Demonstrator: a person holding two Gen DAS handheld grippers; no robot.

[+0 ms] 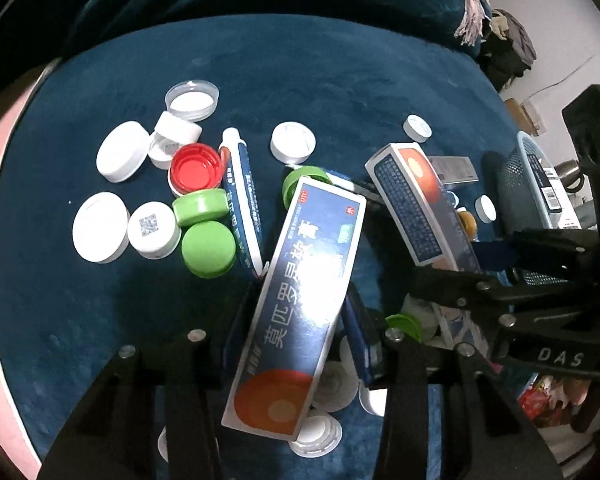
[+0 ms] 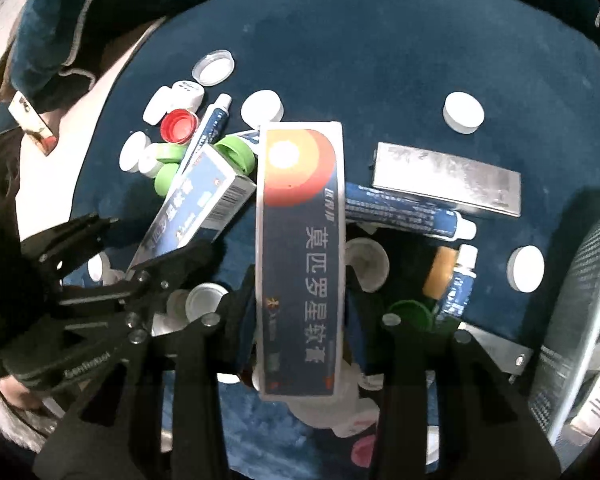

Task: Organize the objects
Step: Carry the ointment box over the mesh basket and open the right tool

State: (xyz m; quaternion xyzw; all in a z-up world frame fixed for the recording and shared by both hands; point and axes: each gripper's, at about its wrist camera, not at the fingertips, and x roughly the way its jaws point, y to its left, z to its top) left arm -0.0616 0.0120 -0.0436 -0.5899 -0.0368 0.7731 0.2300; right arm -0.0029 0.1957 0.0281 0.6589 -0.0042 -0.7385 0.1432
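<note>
Each hand-held gripper is clamped on a blue ointment box: the left hand-held gripper [image 1: 300, 344] holds its box [image 1: 300, 304] at lower centre, above the blue cushion [image 1: 80, 300], and the right hand-held gripper [image 2: 300, 320] holds its box [image 2: 300, 264] mid-frame. Judging from the mesh basket [image 1: 520, 176] at the right edge already containing boxes, carry each box there level. Keep the grip firm, and stay clear of the loose caps [image 1: 208, 248] and tubes [image 1: 242, 200].

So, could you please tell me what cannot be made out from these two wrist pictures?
- Left wrist view: glare washes out the middle of the print on the box in the left gripper.
- Left wrist view: that box hides most of the white caps beneath.
- Right wrist view: the mesh basket is cut off by the edge; its contents are unclear.
- Right wrist view: the right gripper holds a second box, covering the items underneath.
</note>
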